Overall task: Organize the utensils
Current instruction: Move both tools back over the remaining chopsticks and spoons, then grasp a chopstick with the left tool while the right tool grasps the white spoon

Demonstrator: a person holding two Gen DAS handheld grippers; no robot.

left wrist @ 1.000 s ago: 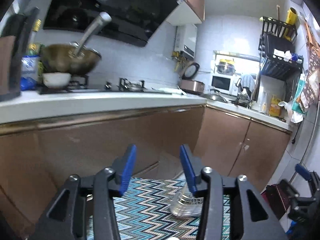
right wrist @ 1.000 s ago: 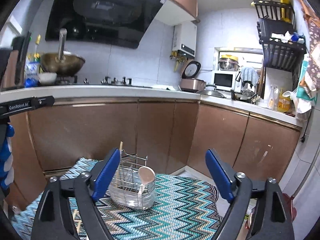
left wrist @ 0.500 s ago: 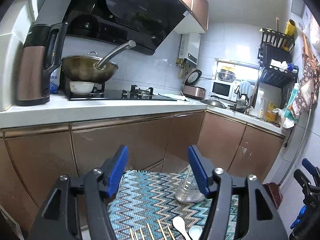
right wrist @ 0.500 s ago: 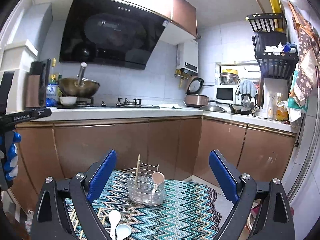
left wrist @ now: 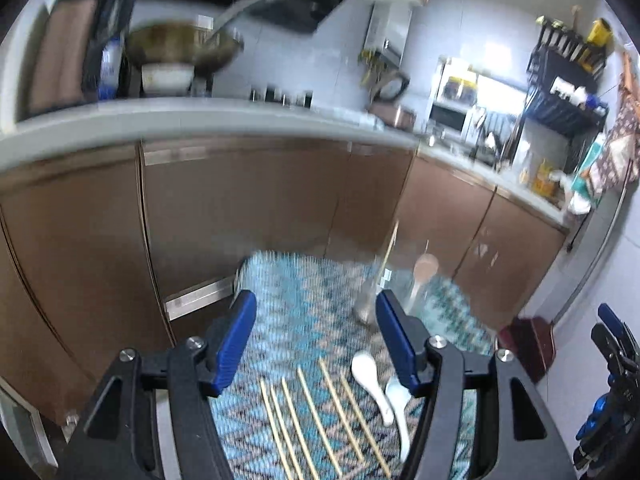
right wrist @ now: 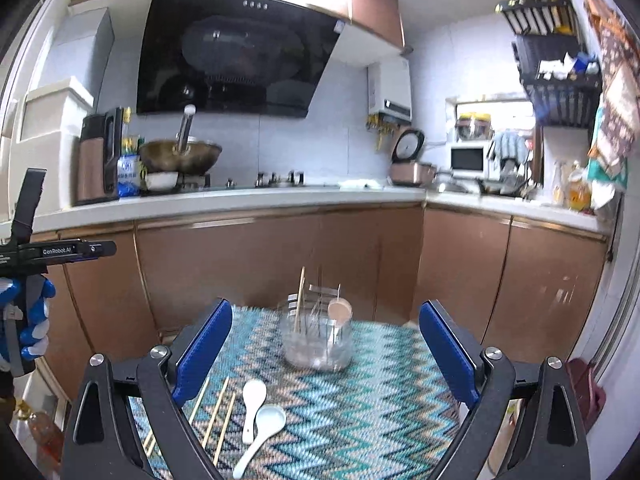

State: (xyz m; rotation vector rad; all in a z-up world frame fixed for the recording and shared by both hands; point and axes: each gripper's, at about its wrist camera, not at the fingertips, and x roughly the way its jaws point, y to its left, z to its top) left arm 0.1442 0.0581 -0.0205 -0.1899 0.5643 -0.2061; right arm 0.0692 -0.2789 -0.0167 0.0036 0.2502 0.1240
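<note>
A clear utensil holder (right wrist: pixel 316 340) stands at the far side of a zigzag mat (right wrist: pixel 380 400), with one chopstick and a pink spoon upright in it. Several chopsticks (right wrist: pixel 216 416) and two white spoons (right wrist: pixel 254 400) lie loose on the mat's near part. My right gripper (right wrist: pixel 326 312) hangs open above the mat, nothing between its fingers. In the blurred left wrist view, my left gripper (left wrist: pixel 316 304) is open and empty over the chopsticks (left wrist: pixel 320 420) and spoons (left wrist: pixel 372 376), with the holder (left wrist: pixel 384 292) beyond its right finger.
Brown cabinets (right wrist: pixel 260 264) under a white counter run behind the mat. On the counter are a wok (right wrist: pixel 180 156), a kettle (right wrist: pixel 96 160), a rice cooker (right wrist: pixel 412 164) and a microwave (right wrist: pixel 468 158). A dark rack (right wrist: pixel 556 76) hangs at the right wall.
Both views have pulled back and tipped down, bringing the loose chopsticks and white spoons into sight. The left jaws stand wider than a second ago. The left view is now motion-blurred.
</note>
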